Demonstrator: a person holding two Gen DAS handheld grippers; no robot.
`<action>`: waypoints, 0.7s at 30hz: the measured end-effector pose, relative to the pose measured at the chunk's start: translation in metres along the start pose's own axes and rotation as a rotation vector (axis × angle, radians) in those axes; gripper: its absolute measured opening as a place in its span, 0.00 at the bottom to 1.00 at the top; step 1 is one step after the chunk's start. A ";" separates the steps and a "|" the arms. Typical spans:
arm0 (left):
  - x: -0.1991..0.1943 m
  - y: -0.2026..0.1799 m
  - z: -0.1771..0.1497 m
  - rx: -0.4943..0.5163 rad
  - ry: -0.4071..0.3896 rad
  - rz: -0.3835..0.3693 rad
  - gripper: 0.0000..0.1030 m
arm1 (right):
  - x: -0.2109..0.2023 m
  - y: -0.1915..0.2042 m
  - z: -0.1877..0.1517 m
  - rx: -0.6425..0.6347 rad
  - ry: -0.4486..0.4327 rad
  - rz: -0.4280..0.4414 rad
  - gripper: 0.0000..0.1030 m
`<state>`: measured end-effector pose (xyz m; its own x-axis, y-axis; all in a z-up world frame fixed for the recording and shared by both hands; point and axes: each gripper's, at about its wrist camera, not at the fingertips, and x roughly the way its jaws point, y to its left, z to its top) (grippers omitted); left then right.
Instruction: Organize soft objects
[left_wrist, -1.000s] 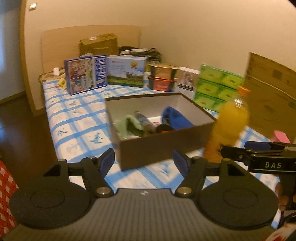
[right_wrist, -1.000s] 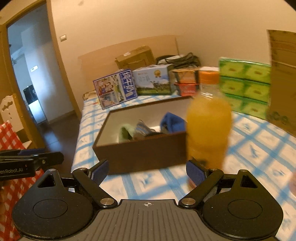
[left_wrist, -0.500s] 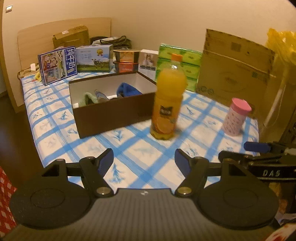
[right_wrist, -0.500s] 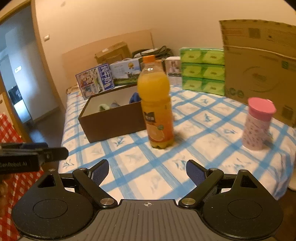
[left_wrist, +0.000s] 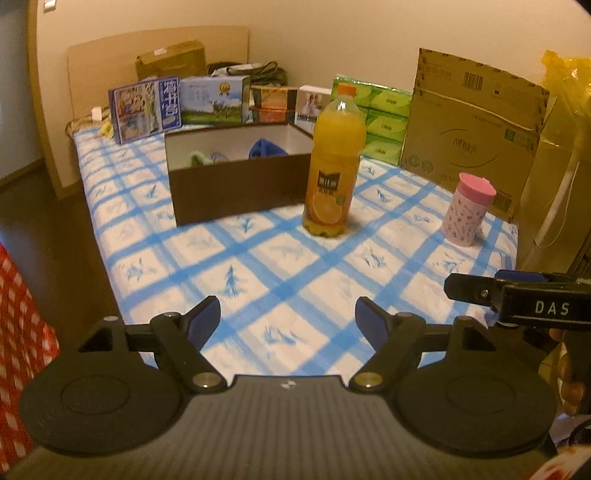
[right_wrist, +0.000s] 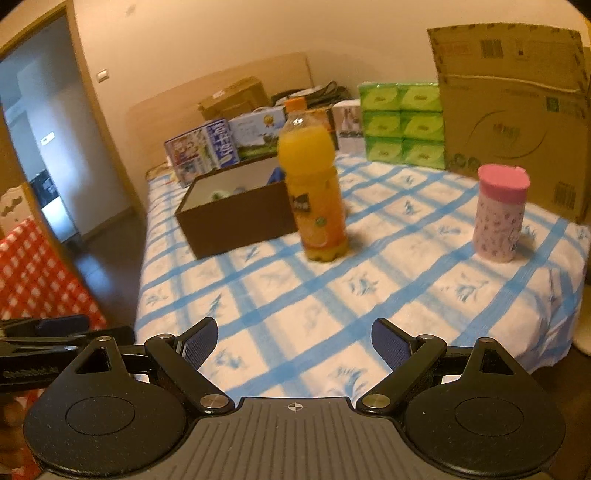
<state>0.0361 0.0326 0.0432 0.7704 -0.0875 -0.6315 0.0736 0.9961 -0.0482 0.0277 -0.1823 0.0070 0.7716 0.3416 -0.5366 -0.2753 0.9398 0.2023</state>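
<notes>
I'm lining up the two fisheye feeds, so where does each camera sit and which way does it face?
Left wrist: on the left gripper, facing along the table at the brown box; its open fingers and the right gripper show.
Right wrist: on the right gripper, facing across the table; its open fingers and the left gripper show.
Shared: orange bottle, pink cup, box.

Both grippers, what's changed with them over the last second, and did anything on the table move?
Both the left gripper and right gripper pulled back from the brown box toward the near table edge, so the orange bottle and pink cup came into full view. Nothing was gripped or released; both stayed open and empty. The box with its soft items, the bottle and the cup kept their places.
</notes>
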 end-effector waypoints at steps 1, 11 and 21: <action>-0.003 -0.002 -0.004 -0.008 0.008 0.002 0.76 | -0.002 0.002 -0.003 -0.007 0.002 0.003 0.87; -0.033 -0.012 -0.034 -0.054 0.037 0.051 0.76 | -0.014 0.005 -0.020 -0.047 0.067 0.026 0.87; -0.033 -0.016 -0.043 -0.060 0.068 0.048 0.76 | -0.009 0.005 -0.035 -0.047 0.105 0.012 0.87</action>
<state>-0.0176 0.0204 0.0319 0.7272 -0.0405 -0.6852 -0.0020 0.9981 -0.0610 -0.0005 -0.1808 -0.0157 0.7046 0.3497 -0.6174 -0.3129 0.9341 0.1719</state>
